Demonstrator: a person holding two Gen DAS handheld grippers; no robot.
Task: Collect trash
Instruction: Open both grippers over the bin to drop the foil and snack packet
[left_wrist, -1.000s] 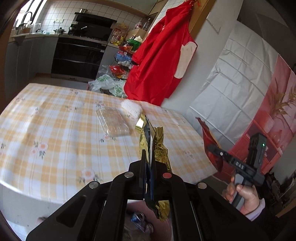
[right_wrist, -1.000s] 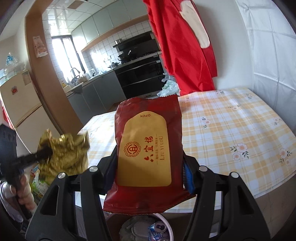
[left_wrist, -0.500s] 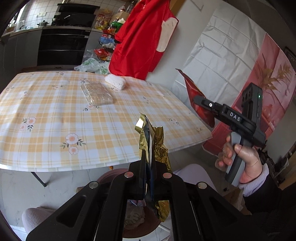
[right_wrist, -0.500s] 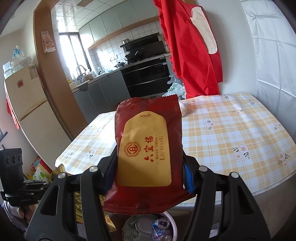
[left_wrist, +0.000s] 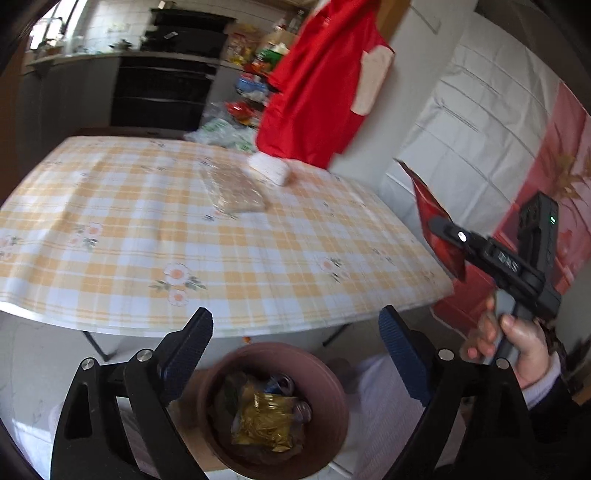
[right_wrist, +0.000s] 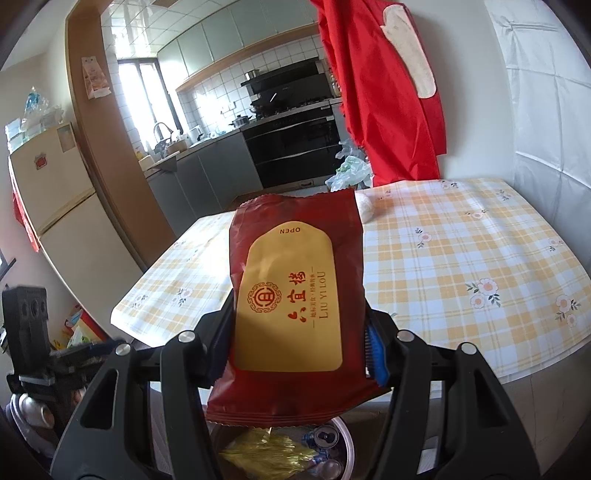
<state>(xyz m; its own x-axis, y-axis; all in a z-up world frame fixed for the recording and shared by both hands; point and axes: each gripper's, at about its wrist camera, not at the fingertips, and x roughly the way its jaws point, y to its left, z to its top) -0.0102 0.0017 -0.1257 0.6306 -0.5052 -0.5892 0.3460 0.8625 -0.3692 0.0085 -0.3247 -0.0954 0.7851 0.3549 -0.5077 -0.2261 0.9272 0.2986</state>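
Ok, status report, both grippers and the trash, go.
Left gripper open, above bin. Gold wrapper in bin. Right gripper shut on red packet, over bin. Nothing in the way.

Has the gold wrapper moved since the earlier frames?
Yes. The gold wrapper left the left gripper and dropped into the bin below the table edge.

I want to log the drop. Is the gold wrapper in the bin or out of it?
In. The gold wrapper lies inside the brown bin among cans, and the left gripper above it is open, holding nothing.
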